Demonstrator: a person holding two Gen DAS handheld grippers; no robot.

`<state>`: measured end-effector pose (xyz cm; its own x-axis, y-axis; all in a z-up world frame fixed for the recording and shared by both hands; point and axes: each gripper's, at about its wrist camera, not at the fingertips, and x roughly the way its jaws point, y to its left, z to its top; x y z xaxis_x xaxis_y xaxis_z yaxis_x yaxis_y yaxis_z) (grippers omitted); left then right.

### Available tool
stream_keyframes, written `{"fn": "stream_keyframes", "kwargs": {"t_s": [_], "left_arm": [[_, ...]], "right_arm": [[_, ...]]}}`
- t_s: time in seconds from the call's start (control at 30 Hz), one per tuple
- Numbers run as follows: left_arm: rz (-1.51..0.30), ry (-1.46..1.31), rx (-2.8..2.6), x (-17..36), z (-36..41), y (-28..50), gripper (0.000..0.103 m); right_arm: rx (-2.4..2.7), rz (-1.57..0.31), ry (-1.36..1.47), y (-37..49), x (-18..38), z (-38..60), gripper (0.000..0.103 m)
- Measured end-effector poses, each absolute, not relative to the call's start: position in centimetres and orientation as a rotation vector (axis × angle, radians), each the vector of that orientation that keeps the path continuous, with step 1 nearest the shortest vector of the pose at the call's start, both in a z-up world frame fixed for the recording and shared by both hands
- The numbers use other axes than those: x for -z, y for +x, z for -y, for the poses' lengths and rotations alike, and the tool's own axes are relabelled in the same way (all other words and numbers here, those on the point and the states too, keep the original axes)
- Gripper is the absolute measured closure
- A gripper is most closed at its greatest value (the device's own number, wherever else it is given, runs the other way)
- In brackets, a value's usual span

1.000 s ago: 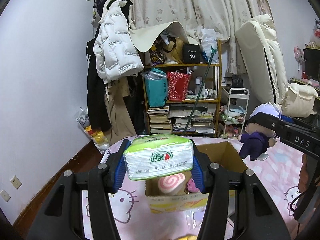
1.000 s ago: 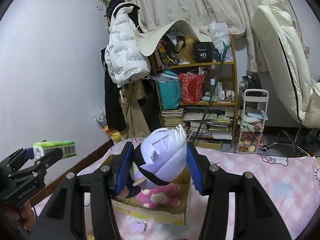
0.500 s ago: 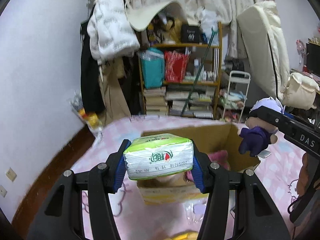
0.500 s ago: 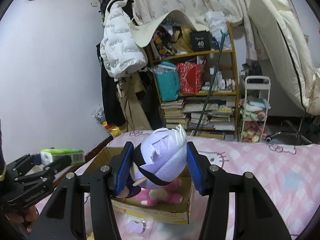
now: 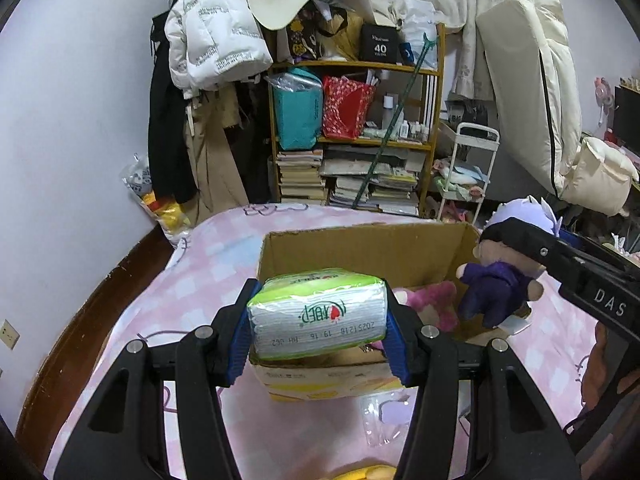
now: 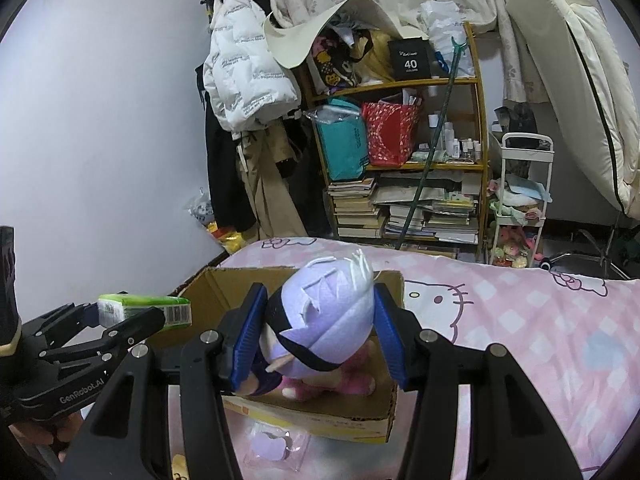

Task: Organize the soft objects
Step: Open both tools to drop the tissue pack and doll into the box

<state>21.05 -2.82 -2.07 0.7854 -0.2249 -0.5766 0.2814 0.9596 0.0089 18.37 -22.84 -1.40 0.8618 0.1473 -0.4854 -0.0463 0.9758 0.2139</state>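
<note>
Done: 1 pink plush [image 5: 430,300] lies inside cardboard box [image 5: 360,246].
Left gripper [image 5: 318,330]: jaws clamped on tissue pack [image 5: 316,312] above the box.
Right gripper [image 6: 320,334]: jaws clamped on purple-haired doll [image 6: 326,320].
Left: both need dropping in.

both grippers are lower and tipped further down than a second ago. the left gripper [image 5: 318,322] now carries its tissue pack [image 5: 318,312] in front of the box's [image 5: 360,246] near wall, where it was level with the shelf's foot before. more of the box's inside shows, with the pink toy [image 5: 432,300] in it. the right gripper [image 6: 318,332] brings the doll [image 6: 320,320] down over the box's opening, nearer the pink toy.
</note>
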Motion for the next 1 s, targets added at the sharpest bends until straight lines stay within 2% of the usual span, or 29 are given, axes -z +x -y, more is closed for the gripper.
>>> {"fn": "stream_keyframes", "kwargs": {"t_s": [0.43,0.5,0.57,0.6,0.67,0.73,0.83,0.87,0.93,1.0], "left_arm": [[-0.628,0.102,0.267,2.4,2.8,21.0,0.046],[-0.636,0.098,0.260,2.4,2.6,21.2,0.042],[-0.640,0.091,0.240,2.4,2.3,21.1,0.033],[-0.637,0.089,0.232,2.4,2.1,20.9,0.033],[-0.637,0.089,0.219,2.3,1.8,20.7,0.032],[-0.645,0.091,0.209,2.3,1.6,20.5,0.030],[-0.661,0.088,0.200,2.1,1.4,19.8,0.021],[-0.661,0.091,0.198,1.9,1.4,19.4,0.018],[-0.663,0.104,0.190,1.8,1.5,18.9,0.016],[-0.672,0.120,0.181,1.7,1.6,18.3,0.012]], "right_arm": [[-0.117,-0.579,0.201,18.6,2.2,22.8,0.044],[-0.115,-0.584,0.197,18.7,2.3,22.7,0.041],[-0.114,-0.578,0.198,18.6,2.2,22.6,0.037],[-0.113,-0.571,0.200,18.4,2.1,22.6,0.036],[-0.124,-0.564,0.205,18.2,1.9,22.6,0.027],[-0.127,-0.560,0.206,17.8,1.8,22.5,0.024],[-0.125,-0.564,0.203,17.5,1.7,22.4,0.022],[-0.122,-0.570,0.201,17.4,1.6,22.3,0.015],[-0.124,-0.571,0.204,16.9,1.4,22.2,0.009],[-0.133,-0.578,0.202,16.6,1.3,22.0,0.009]]}}
